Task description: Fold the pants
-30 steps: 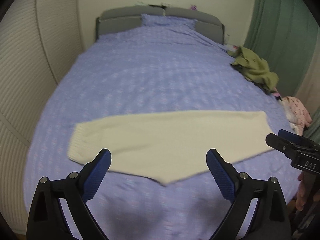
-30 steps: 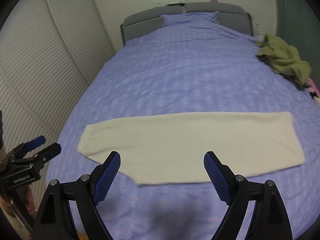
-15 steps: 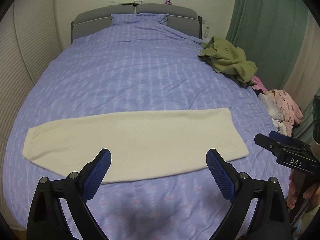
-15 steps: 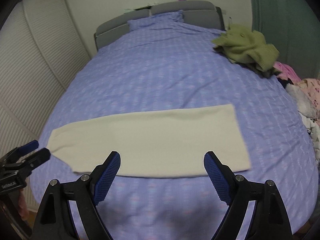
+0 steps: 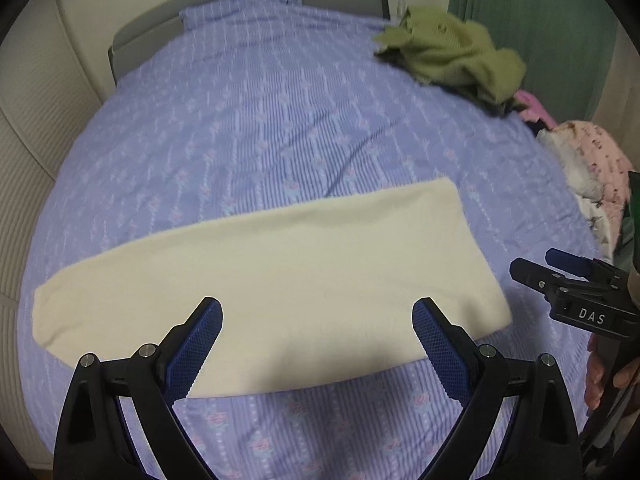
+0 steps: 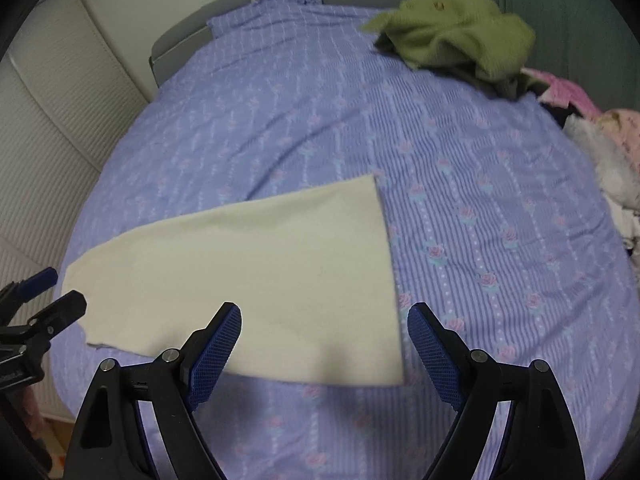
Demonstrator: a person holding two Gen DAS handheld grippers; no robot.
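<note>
The cream pants (image 5: 280,280) lie flat as one long folded strip across the near part of the purple bed (image 5: 260,120); they also show in the right wrist view (image 6: 260,272). My left gripper (image 5: 316,340) is open and empty, above the strip's near edge. My right gripper (image 6: 324,344) is open and empty, above the strip's right end near its lower right corner. The right gripper shows in the left wrist view (image 5: 560,284) off the bed's right edge. The left gripper shows in the right wrist view (image 6: 44,304) at the far left.
A heap of olive-green clothes (image 5: 452,52) lies at the bed's far right. Pink and white clothes (image 5: 588,160) are piled at the right side. A grey headboard (image 5: 132,40) stands at the far end, a slatted wardrobe wall (image 6: 48,120) on the left, a green curtain (image 5: 532,8) on the right.
Both grippers have swung to the right and moved closer to the bed; the pants now sit further left in both views. The pants have not moved on the bed. Both grippers stay open.
</note>
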